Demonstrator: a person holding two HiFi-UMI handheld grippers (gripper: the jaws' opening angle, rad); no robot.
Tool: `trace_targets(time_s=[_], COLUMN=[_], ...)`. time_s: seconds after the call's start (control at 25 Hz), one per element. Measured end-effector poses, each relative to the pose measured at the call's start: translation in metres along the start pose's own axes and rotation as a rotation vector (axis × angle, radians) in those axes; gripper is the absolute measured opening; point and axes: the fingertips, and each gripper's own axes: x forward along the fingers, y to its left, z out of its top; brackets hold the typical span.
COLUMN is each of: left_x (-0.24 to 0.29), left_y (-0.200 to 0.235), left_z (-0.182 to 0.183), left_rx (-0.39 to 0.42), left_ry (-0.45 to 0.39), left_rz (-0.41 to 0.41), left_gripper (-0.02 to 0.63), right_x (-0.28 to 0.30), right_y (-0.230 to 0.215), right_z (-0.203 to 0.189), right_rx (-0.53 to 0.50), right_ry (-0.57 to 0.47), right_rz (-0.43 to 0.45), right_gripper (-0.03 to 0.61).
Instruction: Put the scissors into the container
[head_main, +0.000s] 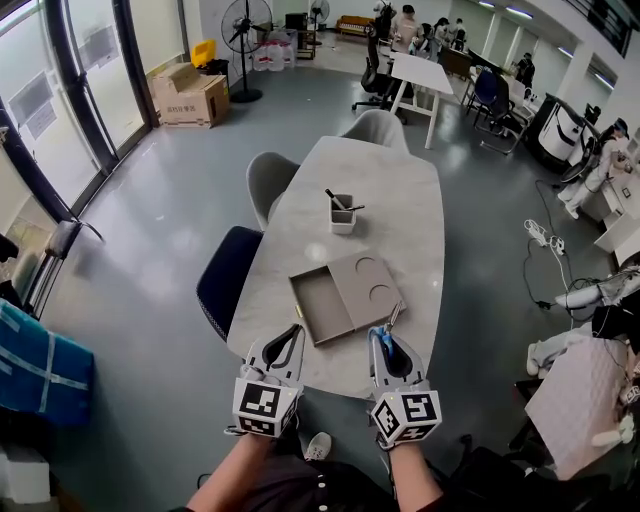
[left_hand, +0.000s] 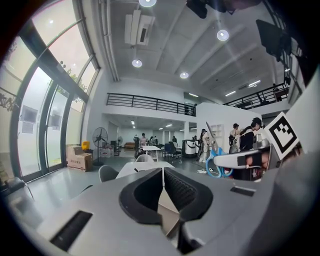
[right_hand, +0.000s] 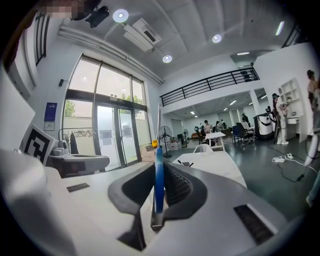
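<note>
The right tongs (right_hand: 160, 169) are pinching the scissors (right_hand: 158, 150) by the blue handle, and the handle stands on its edge between the two dark pads. The long axis of the scissors runs the same way as the tongs, away from the person. The blades go out in front and rise a little above the tips. From the left gripper view the scissors (left_hand: 214, 159) show from the side, with the blue loops low and the thin blades pointing up.

In the head view the scissors (head_main: 394, 318) are over the near edge of the pale surface (head_main: 400, 200), just beside the near right corner of a flat grey box (head_main: 360, 285). The open part of this box is on its left side.

The left tongs (left_hand: 162, 175) are pressed together with nothing between them. They hang near the box on its other side (head_main: 296, 330). Farther on the surface stands a small cup (head_main: 342, 222) with pens in it.
</note>
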Motion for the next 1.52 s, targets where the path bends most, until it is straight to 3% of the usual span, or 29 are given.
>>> trace_targets(time_s=[0.24, 0.52, 1.28, 1.52], left_x=[0.047, 0.087, 0.134, 0.146], left_y=[0.027, 0.053, 0.069, 0.082], left_z=[-0.008, -0.032, -0.147, -0.166], left_rx=[-0.010, -0.037, -0.171, -0.199], left_ry=[0.035, 0.096, 0.293, 0.328], left_rz=[-0.028, -0.047, -0.094, -0.105], left_gripper=[0.021, 0.021, 0.021, 0.021], right_x=[0.049, 0.100, 0.176, 0.202], right_y=[-0.014, -0.022, -0.020, -0.010], right_z=[-0.005, -0.037, -0.176, -0.218], right_rx=[-0.002, 0.003, 0.057, 0.085], right_ry=[0.042, 0.148, 0.530, 0.726], right_rz=[-0.016, 0.000, 0.080, 0.156], right_gripper=[0.046, 0.046, 0.046, 0.046])
